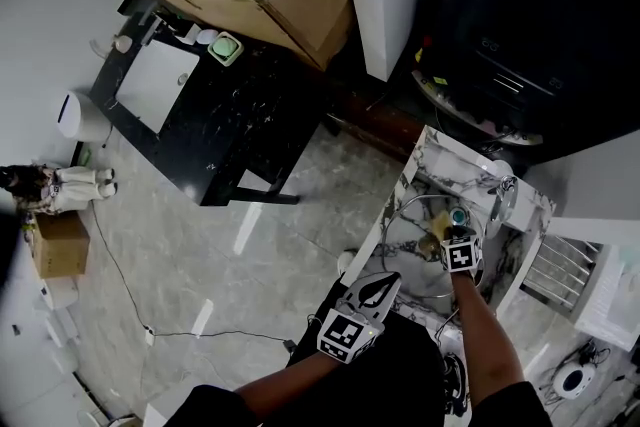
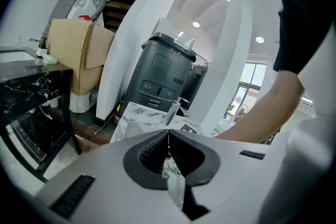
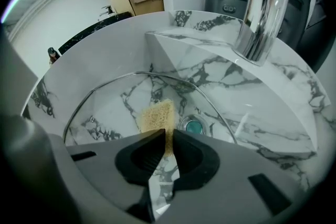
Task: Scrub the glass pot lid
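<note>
Right hand-held gripper (image 3: 169,132): pinching the sponge (image 3: 156,114) over the glass pot lid (image 3: 113,105).
Left hand-held gripper (image 2: 168,132): pressed together, empty.
Technique: we press flat and circle gently; we judge the unsteadied lid may slide.

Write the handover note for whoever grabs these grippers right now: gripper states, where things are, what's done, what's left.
Left gripper: jaws shut on nothing, held outside the sink, idle.
Right gripper: shut on the sponge, pointing down into the sink.
Glass lid: lies in the basin below the faucet, over the drain. The sponge sits at the lid's middle; contact can't be confirmed.
Done: sponge in grip, lid in the sink.
Left: scrub the lid. No suds or running water show, so treat it as unscrubbed.
</note>
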A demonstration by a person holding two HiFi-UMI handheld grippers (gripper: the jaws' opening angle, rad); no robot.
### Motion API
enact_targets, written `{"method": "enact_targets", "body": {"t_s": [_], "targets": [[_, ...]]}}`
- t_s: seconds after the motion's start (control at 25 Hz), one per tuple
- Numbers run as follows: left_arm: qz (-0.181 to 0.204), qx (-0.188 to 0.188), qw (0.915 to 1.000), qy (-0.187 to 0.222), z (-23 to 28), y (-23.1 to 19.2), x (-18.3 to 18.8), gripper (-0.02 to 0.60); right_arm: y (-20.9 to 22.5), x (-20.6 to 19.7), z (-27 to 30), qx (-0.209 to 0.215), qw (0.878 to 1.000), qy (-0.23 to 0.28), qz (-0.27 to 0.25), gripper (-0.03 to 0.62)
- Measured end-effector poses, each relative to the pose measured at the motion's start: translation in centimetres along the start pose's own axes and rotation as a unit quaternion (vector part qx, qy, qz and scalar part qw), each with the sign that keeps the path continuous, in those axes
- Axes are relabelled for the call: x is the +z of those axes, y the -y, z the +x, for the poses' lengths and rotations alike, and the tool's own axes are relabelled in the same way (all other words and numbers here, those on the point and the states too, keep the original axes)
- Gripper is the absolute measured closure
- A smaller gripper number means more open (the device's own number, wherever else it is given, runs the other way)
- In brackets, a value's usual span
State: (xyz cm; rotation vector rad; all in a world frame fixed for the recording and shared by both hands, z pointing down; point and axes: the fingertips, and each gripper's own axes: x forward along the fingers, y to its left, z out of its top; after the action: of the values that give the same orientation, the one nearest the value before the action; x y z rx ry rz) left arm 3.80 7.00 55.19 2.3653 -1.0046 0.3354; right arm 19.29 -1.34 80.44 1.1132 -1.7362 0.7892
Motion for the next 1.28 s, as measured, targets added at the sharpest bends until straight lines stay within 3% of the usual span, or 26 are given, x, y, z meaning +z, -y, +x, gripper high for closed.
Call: {"method": "enact_targets", "body": {"t_s": [0.68, 1.28], "targets": [[0.016, 0.014, 0.9997, -0.009, -0.7, 0.4, -0.8, 0.566, 2.3, -3.2, -1.4, -0.034, 0.999, -0.028, 0.024, 0.539], [0.031, -0.020, 0.9993, -0.002, -0.5, 3.1, -0.6, 0.565, 3.8, -4.9, -3.3, -0.048, 0.998, -0.019, 0.033, 0.539]]}}
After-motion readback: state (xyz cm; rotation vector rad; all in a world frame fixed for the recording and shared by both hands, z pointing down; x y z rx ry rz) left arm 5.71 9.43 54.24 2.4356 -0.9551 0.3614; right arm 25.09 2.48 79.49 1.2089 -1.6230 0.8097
